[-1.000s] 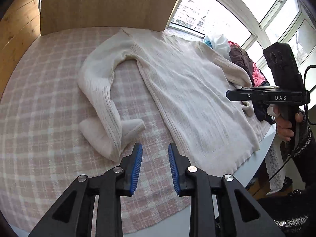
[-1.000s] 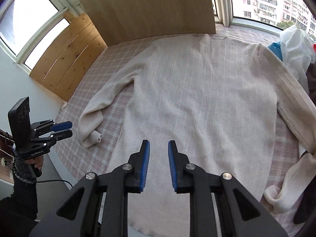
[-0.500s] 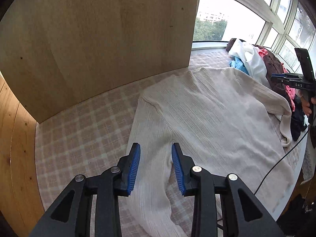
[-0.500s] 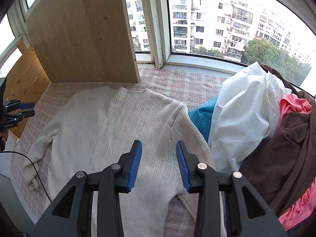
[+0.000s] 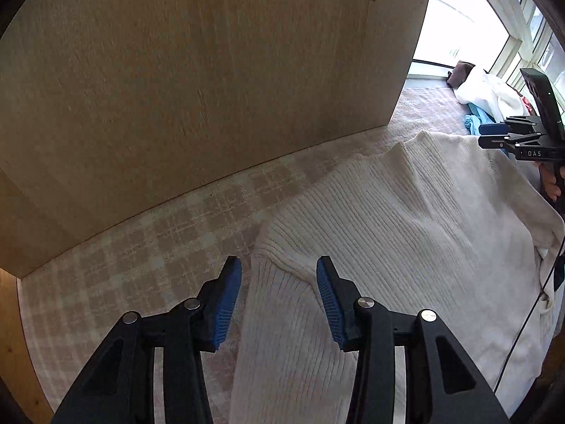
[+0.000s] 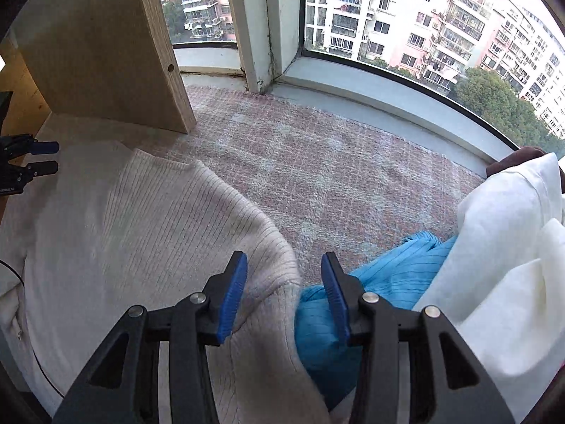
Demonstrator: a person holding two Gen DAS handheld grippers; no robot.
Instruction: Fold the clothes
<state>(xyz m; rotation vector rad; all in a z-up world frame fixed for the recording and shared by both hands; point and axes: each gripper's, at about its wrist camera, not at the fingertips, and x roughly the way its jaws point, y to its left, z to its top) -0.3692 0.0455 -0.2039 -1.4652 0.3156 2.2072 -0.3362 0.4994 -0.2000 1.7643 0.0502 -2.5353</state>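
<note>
On the checked cloth by the window: one cream ribbed sweater, spread flat, neckline toward the wooden panel. Left tool, jaws opening, straddles the left shoulder seam, pads clear of the knit. Right tool, jaws opening, straddles the right shoulder edge, beside a blue garment. Advised handling: pinch both shoulders evenly, sweater fabric only, excluding the blue piece.

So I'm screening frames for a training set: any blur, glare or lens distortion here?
Left wrist view: wooden board smeared by motion blur, window blown out, board's base bowed by fisheye. Right wrist view: mostly sharp, sweater evenly lit, window sill curved, dark vignette in corners.
</note>
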